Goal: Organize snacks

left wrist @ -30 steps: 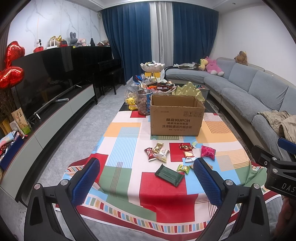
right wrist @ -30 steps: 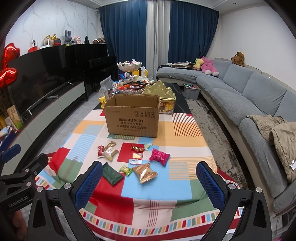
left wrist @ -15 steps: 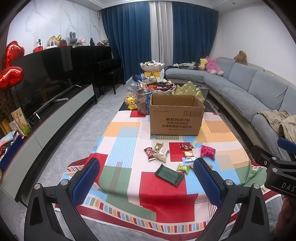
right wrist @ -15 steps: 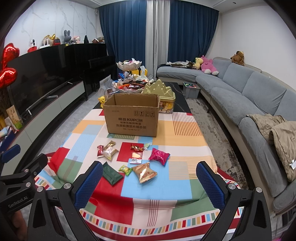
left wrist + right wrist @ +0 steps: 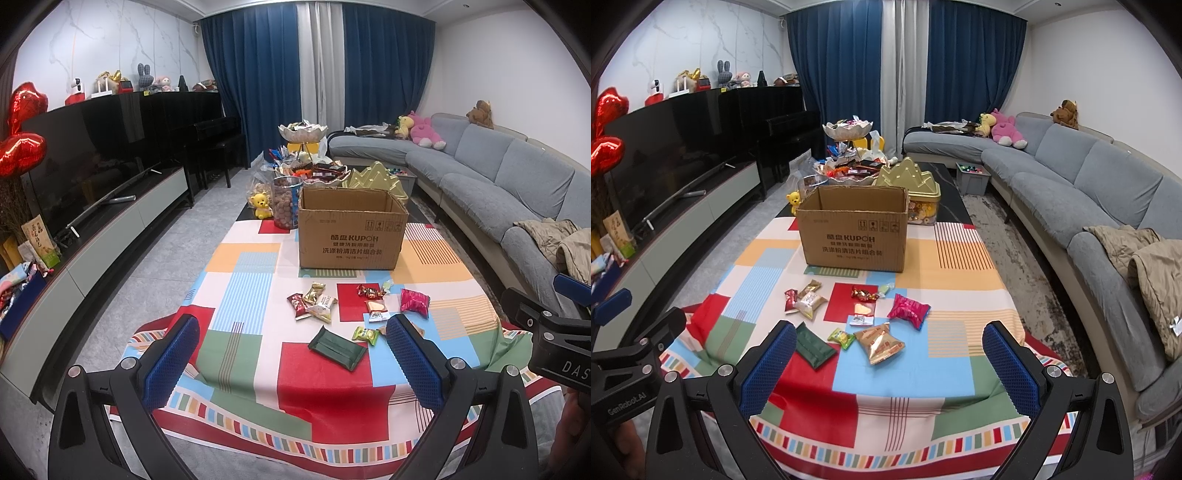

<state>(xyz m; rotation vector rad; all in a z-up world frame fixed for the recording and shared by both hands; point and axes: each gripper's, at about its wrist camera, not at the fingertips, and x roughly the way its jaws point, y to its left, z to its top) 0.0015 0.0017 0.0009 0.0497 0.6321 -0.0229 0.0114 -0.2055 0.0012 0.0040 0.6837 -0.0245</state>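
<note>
lying loose on the patterned tablecloth (image 5: pixel 960 258), the snack packets are gathered between the near edge and the open cardboard box (image 5: pixel 854 236), which is set toward the far edge, near the middle of the width. nothing is held: the left gripper (image 5: pixel 291 360) and the right gripper (image 5: pixel 888 365) are both seen with jaws spread wide, hovering short of the near edge and not touching anything.

the nearest pieces can be told by arm. the dark green packet (image 5: pixel 337 348) is placed almost straight ahead of the left gripper, between its fingers in the view, its long axis running diagonally from near-right to far-left, so a slight wrist turn would probably be needed to close across its short side. the gold packet (image 5: pixel 881 342) is found straight ahead of the right gripper, with the small green candy (image 5: pixel 841 338) just to its left and the pink packet (image 5: pixel 908 309) a little farther toward the box.

the box is judged to be the destination, directly beyond the cluster, so each pick would be followed by a forward carry.
</note>
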